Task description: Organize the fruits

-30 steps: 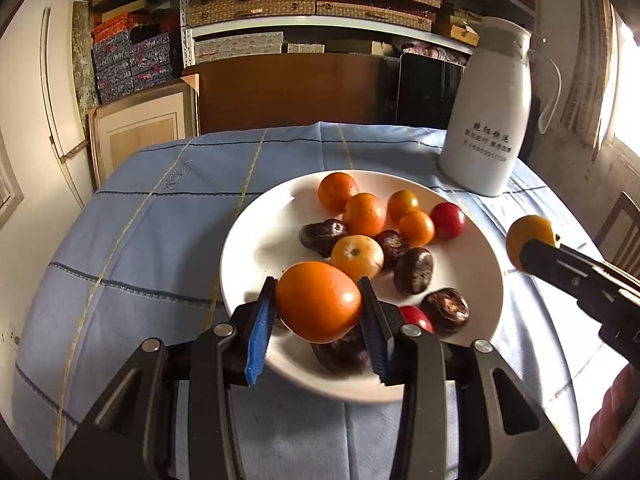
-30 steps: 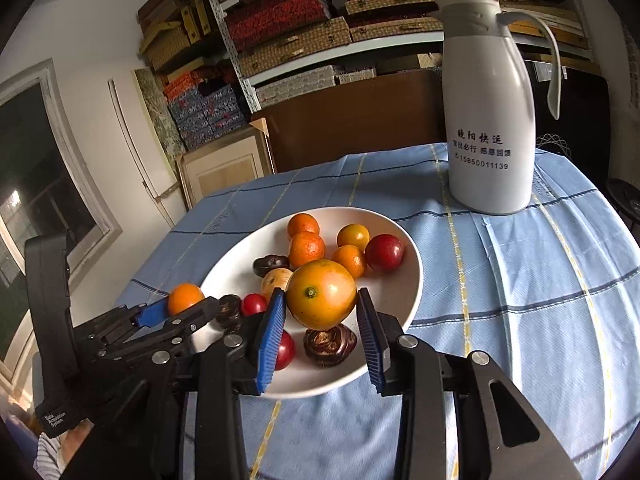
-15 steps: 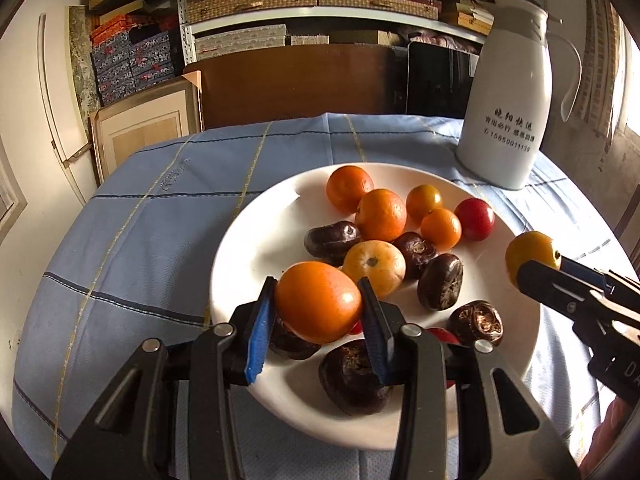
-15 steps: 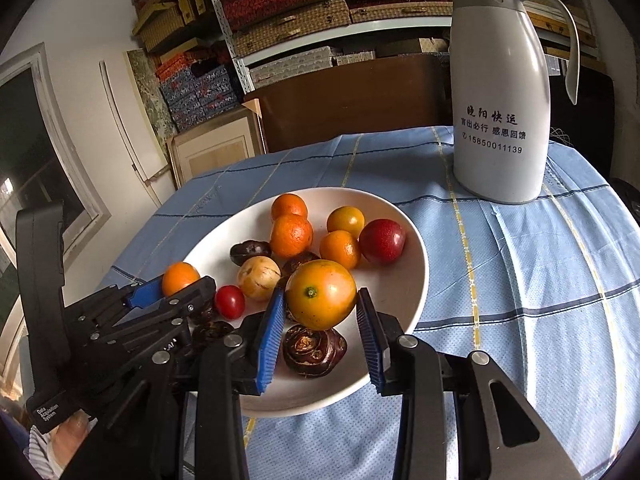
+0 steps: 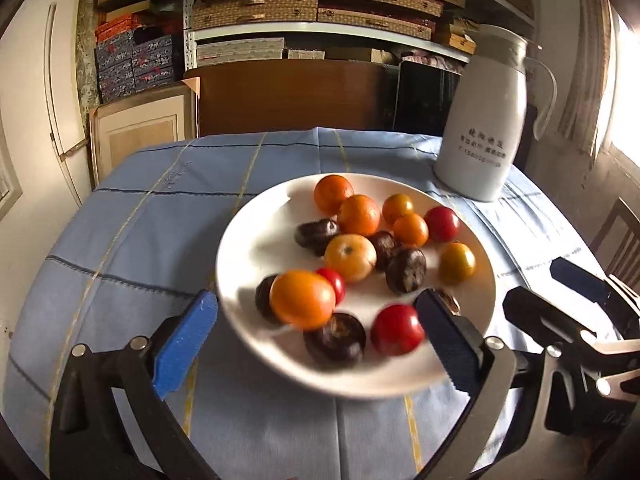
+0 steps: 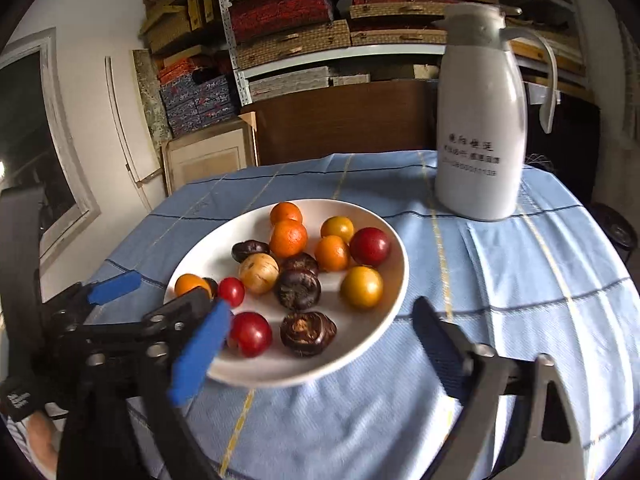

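Note:
A white plate [image 5: 256, 240] [image 6: 212, 248] on the blue tablecloth holds several oranges, red fruits and dark chestnut-like fruits. My left gripper [image 5: 316, 340] is opening wide at the plate's near rim. A blurred orange [image 5: 302, 300] lies on the plate between its blue pads [image 5: 186, 344], touching neither. My right gripper [image 6: 320, 350] is opening too, and its pads stand clear of everything. A yellow-orange fruit [image 6: 362, 287] [image 5: 458, 263] rests on the plate ahead of it. Each gripper shows in the other's view, the left gripper [image 6: 168, 290] partly hiding the orange [image 6: 191, 284].
A tall white thermos jug [image 5: 480, 136] [image 6: 480, 128] stands on the cloth behind the plate, to the right. Shelves of boxes [image 5: 312, 0] and a brown board fill the background. A chair back [image 5: 616, 232] is at the far right. A hand [image 6: 40, 436] shows at lower left.
Both grippers went from shut on a fruit to wide open. The orange and the yellow-orange fruit now lie on the plate. The plate's fruits shifted slightly in view.

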`<state>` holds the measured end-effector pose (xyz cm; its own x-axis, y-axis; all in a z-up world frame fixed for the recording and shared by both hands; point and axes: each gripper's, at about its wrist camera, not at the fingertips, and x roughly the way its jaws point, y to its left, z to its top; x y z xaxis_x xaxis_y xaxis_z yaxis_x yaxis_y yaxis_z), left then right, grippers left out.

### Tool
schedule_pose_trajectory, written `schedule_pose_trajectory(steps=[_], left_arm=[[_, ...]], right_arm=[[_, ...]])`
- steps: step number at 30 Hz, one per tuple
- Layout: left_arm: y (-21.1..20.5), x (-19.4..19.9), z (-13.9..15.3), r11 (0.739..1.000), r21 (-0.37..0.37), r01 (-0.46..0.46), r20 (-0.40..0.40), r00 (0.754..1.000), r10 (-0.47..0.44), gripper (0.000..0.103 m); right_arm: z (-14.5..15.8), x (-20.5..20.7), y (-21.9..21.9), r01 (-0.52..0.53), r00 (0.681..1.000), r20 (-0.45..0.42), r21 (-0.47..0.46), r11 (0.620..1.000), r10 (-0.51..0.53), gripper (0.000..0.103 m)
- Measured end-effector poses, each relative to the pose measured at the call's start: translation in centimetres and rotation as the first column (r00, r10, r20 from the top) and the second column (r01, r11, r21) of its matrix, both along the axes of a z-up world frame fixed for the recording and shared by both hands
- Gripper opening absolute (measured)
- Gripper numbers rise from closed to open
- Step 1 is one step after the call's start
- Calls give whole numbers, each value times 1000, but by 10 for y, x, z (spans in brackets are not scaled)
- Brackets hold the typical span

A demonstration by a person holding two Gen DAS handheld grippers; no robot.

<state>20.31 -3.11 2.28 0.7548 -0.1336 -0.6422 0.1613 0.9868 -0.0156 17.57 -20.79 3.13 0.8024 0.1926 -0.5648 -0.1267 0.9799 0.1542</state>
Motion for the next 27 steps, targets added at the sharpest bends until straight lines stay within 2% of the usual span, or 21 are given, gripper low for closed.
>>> schedule_pose_trajectory(steps=[2,5,11,14,18,23,27], left_arm=[[0,-11,3,1000,11,9,3,1000,-9,98],[0,-27,-1,1000,-2,20,-23,1000,-20,99],[0,-45,-10,1000,-16,20,-76,997,-21,99],[-2,-52,-10,1000,-10,26,-63,998,-27,99],[-3,-59,-4,1000,29,2,-9,1000,-2,98],[2,-52,-5,1000,7,-16,-48,999,16,98],[4,-51,-5,999,18,-37,-40,998,37,98]], right_arm=[[2,-12,0,11,1000,19,-17,1000,-11,99],[1,-25,0,-11,1000,28,-26,1000,11,99],[-6,-38,-8,-61,998,5,55,997,61,99],[-5,-40,-8,-54,998,17,62,997,54,99],[-6,-41,-8,-55,998,12,69,996,54,99],[-7,-40,-11,-35,999,5,77,996,34,99],[-9,-39,-12,-30,1000,-4,86,996,31,99]])
